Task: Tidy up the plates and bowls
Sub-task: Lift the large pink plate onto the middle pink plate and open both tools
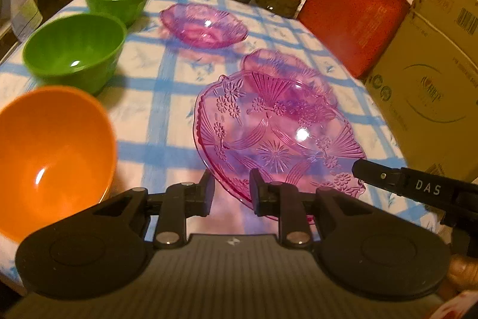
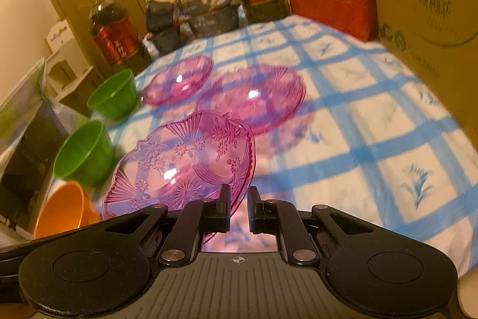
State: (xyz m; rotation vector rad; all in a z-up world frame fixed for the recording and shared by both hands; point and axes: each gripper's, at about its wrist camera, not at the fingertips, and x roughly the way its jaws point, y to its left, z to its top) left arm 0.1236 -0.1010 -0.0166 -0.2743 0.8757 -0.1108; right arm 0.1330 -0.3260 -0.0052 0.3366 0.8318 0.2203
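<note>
I have the pink patterned plate (image 1: 277, 136) pinched at its near rim by both tools: the left gripper (image 1: 231, 193) is clenched on the edge right between its fingers, and the right gripper (image 2: 239, 208) grips the same rim, the plate spreading ahead and to the left of its fingers. In the left view the right tool's finger comes in from the right of my fingers and meets the plate's edge. The plate looks tilted, clear of the checked tablecloth (image 2: 373, 139).

My worry is the grip itself. The rim is thin, scalloped, slick plastic, so if my two hands drift apart or twist unevenly, it could slide out of one pinch and drop onto the second pink plate (image 1: 286, 68) just beyond the fingers. The orange bowl (image 1: 50, 157) sits close to the left of my left fingers; a swing that way could knock it.

Readable writing: "DAS" in white on the right tool's finger. The cardboard box (image 1: 433, 79) carries a barcode and a round logo I cannot make out.
</note>
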